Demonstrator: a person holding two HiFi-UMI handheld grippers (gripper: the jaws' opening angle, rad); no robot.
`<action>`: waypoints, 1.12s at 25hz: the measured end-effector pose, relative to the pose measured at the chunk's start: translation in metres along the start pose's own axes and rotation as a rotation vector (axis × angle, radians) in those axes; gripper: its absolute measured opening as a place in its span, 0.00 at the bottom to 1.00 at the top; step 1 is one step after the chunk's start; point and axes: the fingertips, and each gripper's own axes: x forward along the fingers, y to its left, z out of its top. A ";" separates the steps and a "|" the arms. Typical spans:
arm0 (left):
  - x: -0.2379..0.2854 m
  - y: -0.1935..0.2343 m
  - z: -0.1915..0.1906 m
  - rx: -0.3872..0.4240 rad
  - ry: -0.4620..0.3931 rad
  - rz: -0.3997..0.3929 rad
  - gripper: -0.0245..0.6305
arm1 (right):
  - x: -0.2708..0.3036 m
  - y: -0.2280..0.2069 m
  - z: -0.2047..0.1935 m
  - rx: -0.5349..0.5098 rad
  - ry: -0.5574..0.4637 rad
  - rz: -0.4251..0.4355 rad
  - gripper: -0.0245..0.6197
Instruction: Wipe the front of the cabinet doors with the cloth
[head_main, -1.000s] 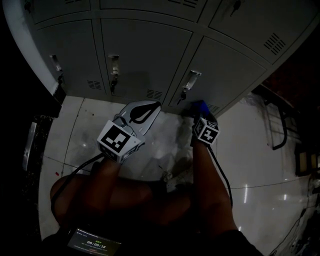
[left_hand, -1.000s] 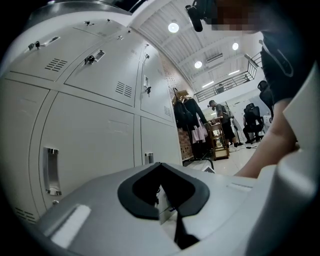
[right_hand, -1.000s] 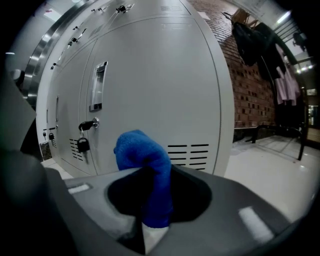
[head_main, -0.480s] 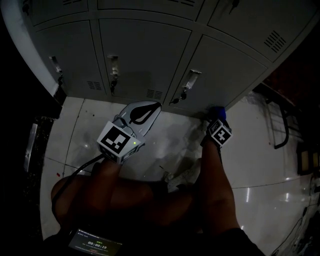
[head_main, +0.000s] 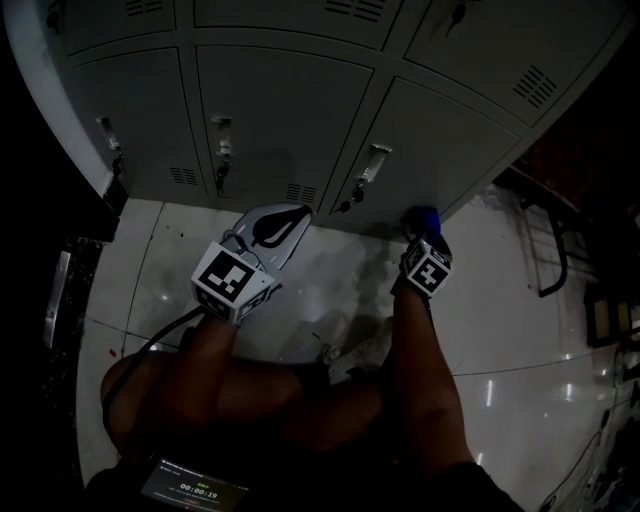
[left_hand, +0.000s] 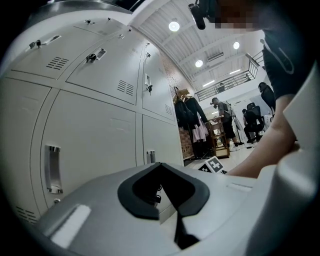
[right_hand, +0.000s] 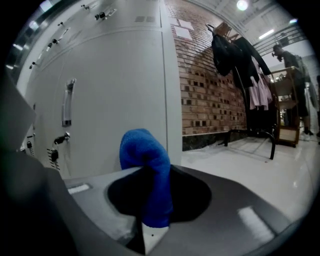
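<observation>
Cloth (head_main: 423, 218) shifted slightly left along cabinet door (head_main: 440, 140).

The blue cloth (right_hand: 145, 165), bunched into an upright roll, sits pinched in the right gripper (right_hand: 150, 215), near the bottom of the far-right grey metal cabinet door (right_hand: 115, 90), which is shut.

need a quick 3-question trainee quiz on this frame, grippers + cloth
1. Fill in: the left gripper has its jaws ___ (open/shut), with nothing between them.
2. Which gripper holds the blue cloth? A) left B) right C) neither
3. True or false: the cloth is held near the bottom of a cabinet door.
Key: 1 shut; 2 B; 3 true.
</observation>
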 end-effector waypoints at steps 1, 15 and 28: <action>-0.001 0.001 0.001 -0.002 -0.003 0.001 0.04 | -0.007 0.011 0.012 -0.026 -0.029 0.027 0.16; -0.009 0.013 0.021 -0.007 -0.057 0.014 0.05 | -0.166 0.193 0.119 -0.226 -0.369 0.662 0.16; -0.013 -0.007 0.012 0.011 -0.030 -0.021 0.04 | -0.211 0.215 0.103 -0.176 -0.359 0.932 0.16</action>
